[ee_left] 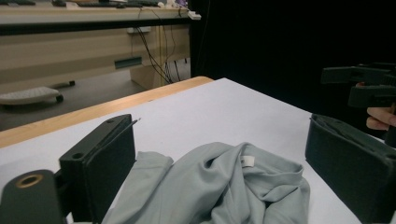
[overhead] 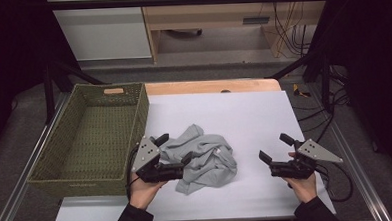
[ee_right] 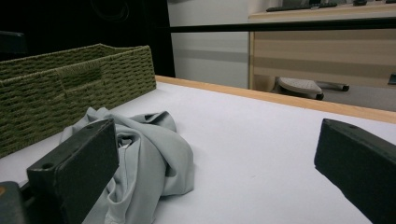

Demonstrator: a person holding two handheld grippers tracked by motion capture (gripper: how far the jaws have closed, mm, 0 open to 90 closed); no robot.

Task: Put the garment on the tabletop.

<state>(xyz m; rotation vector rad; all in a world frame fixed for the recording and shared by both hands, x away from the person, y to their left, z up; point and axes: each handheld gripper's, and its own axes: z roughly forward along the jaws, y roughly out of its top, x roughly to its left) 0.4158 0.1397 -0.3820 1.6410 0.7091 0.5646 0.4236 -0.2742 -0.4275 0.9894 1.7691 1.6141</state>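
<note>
A crumpled light grey garment (overhead: 208, 159) lies on the white table cover (overhead: 234, 114), left of centre. My left gripper (overhead: 175, 148) is open at the garment's left edge, one jaw on each side of the bunched fabric and neither closed on it. From the left gripper view the garment (ee_left: 224, 186) sits low between the wide-apart jaws, a small white label showing in its folds. My right gripper (overhead: 274, 147) is open over bare table to the right, apart from the cloth. In the right gripper view the garment (ee_right: 149, 149) lies ahead to the left, near the left jaw.
A green woven basket (overhead: 140, 115) stands along the table's left side, close to the garment, and also appears as the basket (ee_right: 70, 93) in the right gripper view. A wooden table edge (overhead: 208, 86) runs along the far side. The other hand's gripper (ee_left: 364, 86) shows at the right.
</note>
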